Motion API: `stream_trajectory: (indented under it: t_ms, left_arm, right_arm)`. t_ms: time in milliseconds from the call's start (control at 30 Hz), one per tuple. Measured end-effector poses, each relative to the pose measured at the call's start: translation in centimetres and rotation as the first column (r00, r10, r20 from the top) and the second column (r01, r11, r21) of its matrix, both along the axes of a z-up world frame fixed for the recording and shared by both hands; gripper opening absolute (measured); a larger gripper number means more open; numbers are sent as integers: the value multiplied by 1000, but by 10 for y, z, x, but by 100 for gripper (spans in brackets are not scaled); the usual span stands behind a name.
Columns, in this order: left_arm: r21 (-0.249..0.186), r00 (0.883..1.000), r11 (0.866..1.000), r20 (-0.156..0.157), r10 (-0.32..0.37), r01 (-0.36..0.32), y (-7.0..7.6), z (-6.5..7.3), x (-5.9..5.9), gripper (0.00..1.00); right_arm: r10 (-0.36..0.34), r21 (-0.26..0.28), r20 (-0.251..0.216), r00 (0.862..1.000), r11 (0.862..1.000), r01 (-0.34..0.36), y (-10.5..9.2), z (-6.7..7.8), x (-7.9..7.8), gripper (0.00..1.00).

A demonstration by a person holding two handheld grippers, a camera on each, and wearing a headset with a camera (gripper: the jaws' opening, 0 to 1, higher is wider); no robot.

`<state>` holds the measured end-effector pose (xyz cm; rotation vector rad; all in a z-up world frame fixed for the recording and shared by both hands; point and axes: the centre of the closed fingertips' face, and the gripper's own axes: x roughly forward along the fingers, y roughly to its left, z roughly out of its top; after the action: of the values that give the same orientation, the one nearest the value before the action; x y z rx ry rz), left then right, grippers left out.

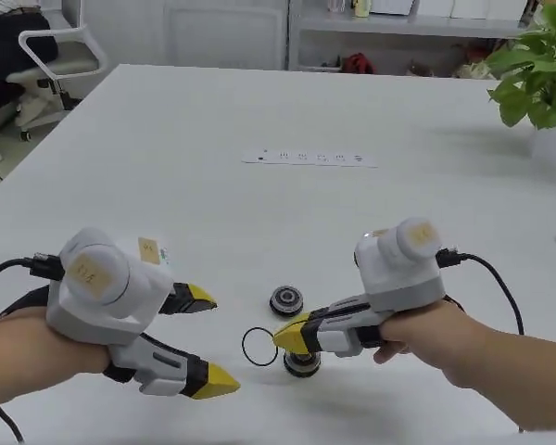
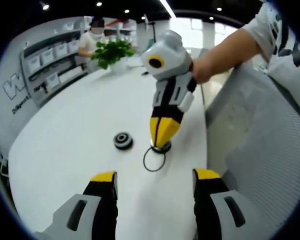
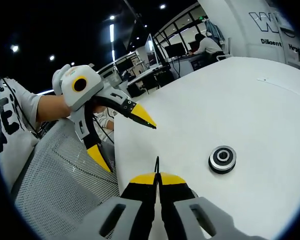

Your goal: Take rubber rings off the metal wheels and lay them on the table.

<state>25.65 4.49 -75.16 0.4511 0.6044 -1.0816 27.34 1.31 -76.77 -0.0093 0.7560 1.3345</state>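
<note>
Head view: the left gripper point(image 1: 208, 338) is hovering over the table point(image 1: 259, 120), jaws spread wide and holding nothing. The right gripper point(image 1: 292, 336), jaws pressed together, is pinching a black ring point(image 1: 259, 346) just above one wheel point(image 1: 302, 363). A second wheel point(image 1: 286, 299) is sitting nearby.

Left gripper view: the ring is showing just below the right gripper's tip, beside the wheel under it.

Right gripper view: the ring's thin edge is sticking up between the closed jaws.

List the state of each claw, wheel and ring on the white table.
Left claw: open, empty.
Right claw: shut on thin black rubber ring.
Thin black rubber ring: pinched at one edge, loop beside wheel.
Round metal wheel at right claw: lying flat.
Other round metal wheel: lying flat, untouched.
</note>
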Motion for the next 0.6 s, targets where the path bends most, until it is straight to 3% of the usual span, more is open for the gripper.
stream_trajectory:
  t_ms: [300, 600]
  left_arm:
    - [4, 1000, 1000, -6, 1, -1, 0, -2, -1, 61]
    - [6, 1000, 1000, -6, 0, 0, -1, -3, -1, 61]
  right_arm:
    - [39, -42, 7, 999, 998, -39, 8, -11, -8, 0]
    - [40, -67, 54, 998, 997, -36, 5, -16, -5, 2]
